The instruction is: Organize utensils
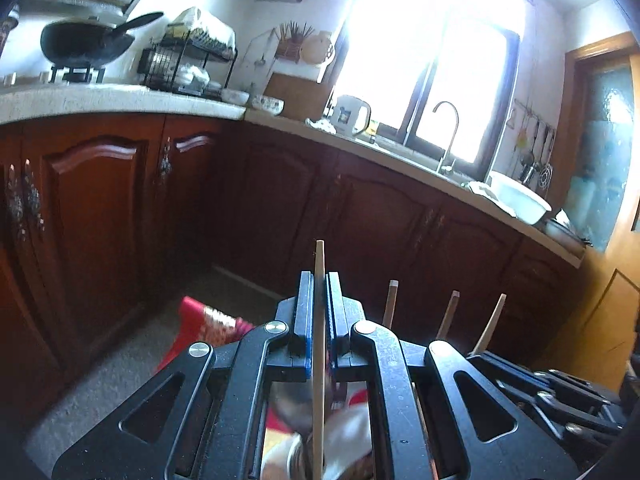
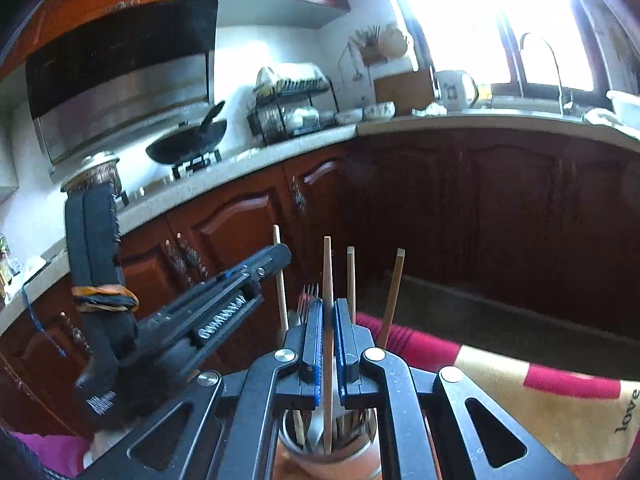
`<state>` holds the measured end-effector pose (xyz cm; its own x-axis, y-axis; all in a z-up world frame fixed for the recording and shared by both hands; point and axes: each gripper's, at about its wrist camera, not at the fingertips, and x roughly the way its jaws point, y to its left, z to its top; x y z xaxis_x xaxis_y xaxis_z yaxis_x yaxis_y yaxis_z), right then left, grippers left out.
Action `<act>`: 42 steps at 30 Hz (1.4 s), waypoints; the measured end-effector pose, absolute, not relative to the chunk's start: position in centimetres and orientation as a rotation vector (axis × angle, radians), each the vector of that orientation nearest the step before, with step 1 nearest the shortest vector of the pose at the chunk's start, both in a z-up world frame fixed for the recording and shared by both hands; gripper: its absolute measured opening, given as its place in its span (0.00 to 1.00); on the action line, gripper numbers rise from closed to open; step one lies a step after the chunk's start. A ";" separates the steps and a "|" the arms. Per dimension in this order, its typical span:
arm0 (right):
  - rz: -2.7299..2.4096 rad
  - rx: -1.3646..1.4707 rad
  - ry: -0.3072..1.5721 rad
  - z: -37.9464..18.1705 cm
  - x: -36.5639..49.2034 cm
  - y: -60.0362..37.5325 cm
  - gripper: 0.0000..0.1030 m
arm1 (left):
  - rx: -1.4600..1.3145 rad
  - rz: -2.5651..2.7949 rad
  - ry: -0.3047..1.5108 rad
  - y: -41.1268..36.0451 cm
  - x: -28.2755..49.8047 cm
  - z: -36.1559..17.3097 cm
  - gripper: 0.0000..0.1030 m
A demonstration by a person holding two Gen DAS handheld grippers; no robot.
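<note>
My left gripper (image 1: 319, 280) is shut on a wooden chopstick (image 1: 319, 360) that stands upright, with its lower end over a blurred metal cup (image 1: 348, 440). My right gripper (image 2: 328, 304) is shut on another upright chopstick (image 2: 328, 272), whose lower end is inside the metal utensil cup (image 2: 356, 460). Two more chopsticks (image 2: 351, 280) and a fork (image 2: 310, 296) stand in that cup. In the right wrist view the left gripper (image 2: 280, 254) is close on the left with its chopstick (image 2: 281, 292). In the left wrist view the right gripper (image 1: 480, 356) lies low on the right.
The cup stands on a red and beige cloth (image 2: 520, 400). Dark wooden cabinets (image 1: 280, 200) run under an L-shaped counter (image 1: 120, 100) that carries a wok (image 1: 86, 42), a dish rack (image 1: 188, 60), a kettle (image 1: 352, 114), a faucet (image 1: 448, 136) and a white basin (image 1: 520, 200).
</note>
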<state>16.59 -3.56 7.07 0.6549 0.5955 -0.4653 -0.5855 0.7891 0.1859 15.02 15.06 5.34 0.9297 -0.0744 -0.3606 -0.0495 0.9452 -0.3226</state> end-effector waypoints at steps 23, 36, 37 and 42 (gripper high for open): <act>0.625 0.039 0.645 5.7 12.6 -7.5 0.35 | -0.192 0.015 0.566 12.2 8.6 5.2 0.48; 0.531 -0.060 0.677 4.4 9.5 -7.0 0.41 | -0.171 0.044 0.648 11.4 5.5 4.3 0.49; 0.523 -0.062 0.680 4.4 9.5 -7.0 0.41 | -0.182 0.042 0.655 11.5 5.2 4.1 0.49; 0.489 -0.069 0.693 4.3 9.0 -6.8 0.41 | -0.150 0.070 0.663 11.2 4.2 4.1 0.49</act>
